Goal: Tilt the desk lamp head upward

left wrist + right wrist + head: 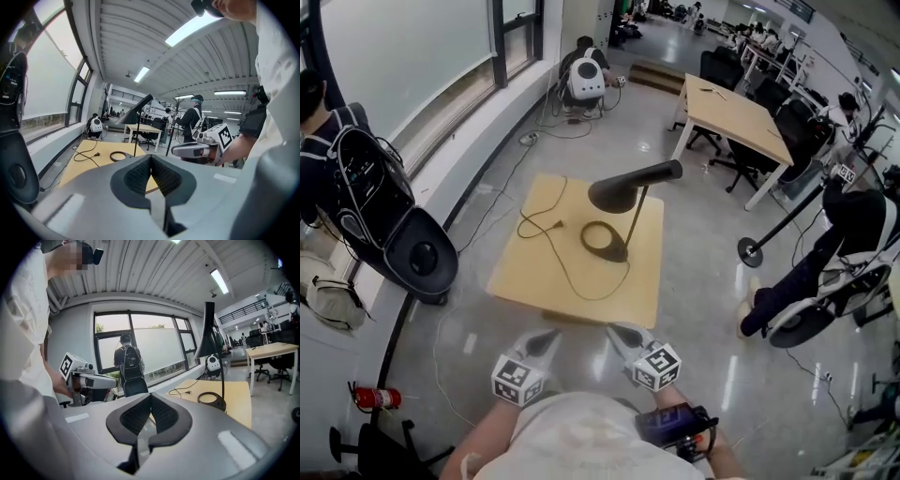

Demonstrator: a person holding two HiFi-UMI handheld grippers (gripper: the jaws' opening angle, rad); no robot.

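Observation:
A black desk lamp stands on a low wooden table (pixel 525 272). Its cone head (pixel 619 192) faces down, and a thin stem rises from the ring base (pixel 602 240). Its cord (pixel 546 236) lies across the tabletop. My left gripper (pixel 546 339) and right gripper (pixel 623 334) are side by side short of the table's near edge, both shut and empty, well apart from the lamp. In the left gripper view the shut gripper (pixel 151 158) points toward the lamp head (pixel 140 105) and ring base (pixel 119 156). The right gripper view has the shut gripper (pixel 150 396) below the lamp head (pixel 206 331).
A person with a backpack (pixel 352 173) stands at the left by a black round-fronted case (pixel 422 253). A red fire extinguisher (pixel 375 397) lies low on the left. A larger desk (pixel 736 112) and a seated person (pixel 853 225) are to the right.

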